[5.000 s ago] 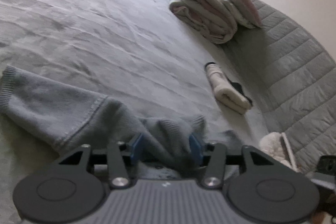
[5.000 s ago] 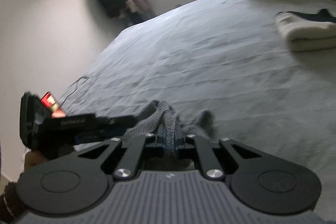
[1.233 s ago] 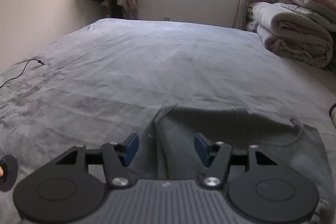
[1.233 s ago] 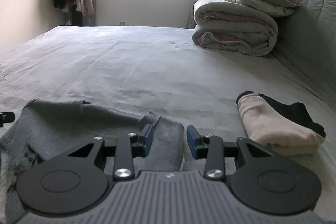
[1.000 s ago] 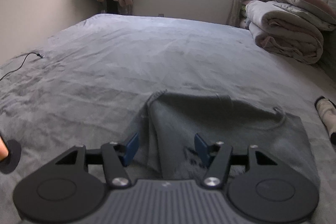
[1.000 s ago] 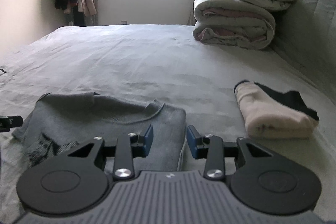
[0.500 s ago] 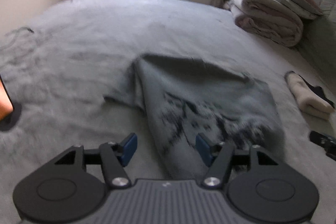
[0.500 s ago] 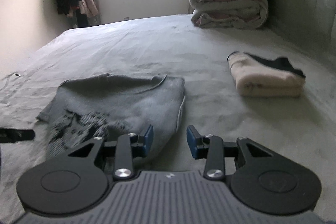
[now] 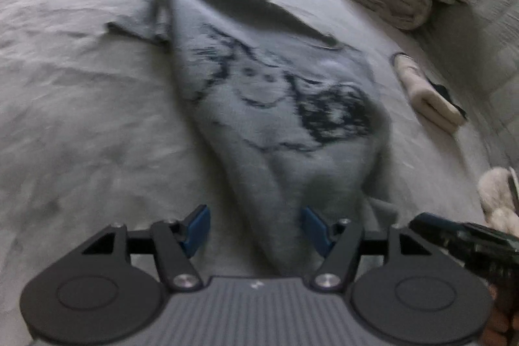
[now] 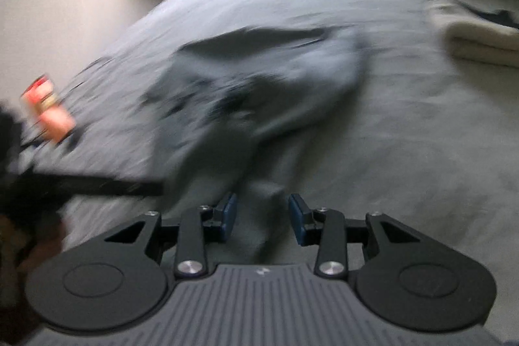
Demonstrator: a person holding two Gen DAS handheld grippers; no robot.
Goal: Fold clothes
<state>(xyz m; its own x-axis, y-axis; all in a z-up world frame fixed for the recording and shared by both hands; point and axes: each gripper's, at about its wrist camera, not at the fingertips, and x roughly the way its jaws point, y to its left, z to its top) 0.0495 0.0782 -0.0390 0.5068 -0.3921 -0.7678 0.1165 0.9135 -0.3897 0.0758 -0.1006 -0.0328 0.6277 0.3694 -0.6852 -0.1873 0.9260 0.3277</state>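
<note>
The grey sweater (image 9: 269, 93) lay spread on the bed (image 9: 81, 106), knitted dark pattern facing up, its collar end towards the far side and its hem end nearest the cameras. The left hand-held gripper (image 9: 254, 227) hung over the near hem with its blue pads well apart, cloth lying between them but not pinched. The right hand-held gripper (image 10: 262, 218) stood at the other near corner; its jaws had just been opening, and a fold of sweater ran between the pads without being squeezed, as far as the blur allows.

The step in hand looked like laying the garment flat before folding. To do it well, both grippers would best take the hem corners level with each other and draw the body taut, since the left sleeve (image 9: 136, 28) was bunched under the side. A folded cream garment (image 9: 428, 93) sat well apart to the right, leaving room.
</note>
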